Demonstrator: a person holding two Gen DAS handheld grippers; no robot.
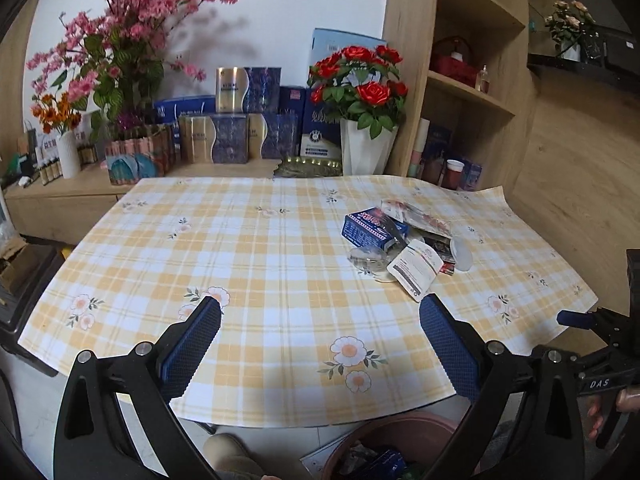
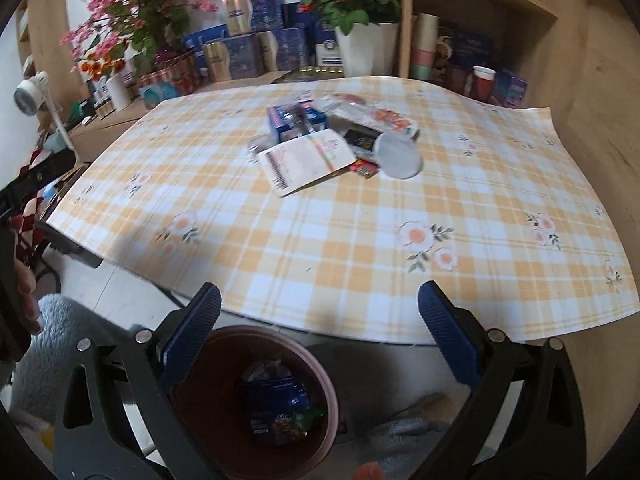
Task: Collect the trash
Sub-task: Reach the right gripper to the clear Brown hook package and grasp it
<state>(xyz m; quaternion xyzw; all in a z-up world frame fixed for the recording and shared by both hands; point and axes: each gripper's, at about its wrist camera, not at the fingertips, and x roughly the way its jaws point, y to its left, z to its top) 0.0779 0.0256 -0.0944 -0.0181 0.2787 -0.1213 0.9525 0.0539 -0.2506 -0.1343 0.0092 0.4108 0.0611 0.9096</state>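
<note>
A heap of trash lies on the checked tablecloth (image 1: 260, 264): a blue carton (image 1: 372, 229), a white paper packet (image 1: 418, 269), clear plastic wrappers and a round plastic lid (image 2: 398, 155). In the right wrist view the blue carton (image 2: 294, 120) and the white packet (image 2: 306, 160) sit at the table's middle. My left gripper (image 1: 320, 320) is open over the near part of the table, short of the heap, holding nothing. My right gripper (image 2: 319, 306) is open and empty above the brown bin (image 2: 320, 364), which stands on the floor by the table's front edge with wrappers inside.
Behind the table, a low wooden cabinet carries blue and gold boxes (image 1: 232, 136), a white vase of red roses (image 1: 366, 148) and pink blossoms (image 1: 132, 40). A shelf unit (image 1: 472, 92) stands at the right. A person's foot (image 1: 228, 450) is near the bin (image 1: 400, 432).
</note>
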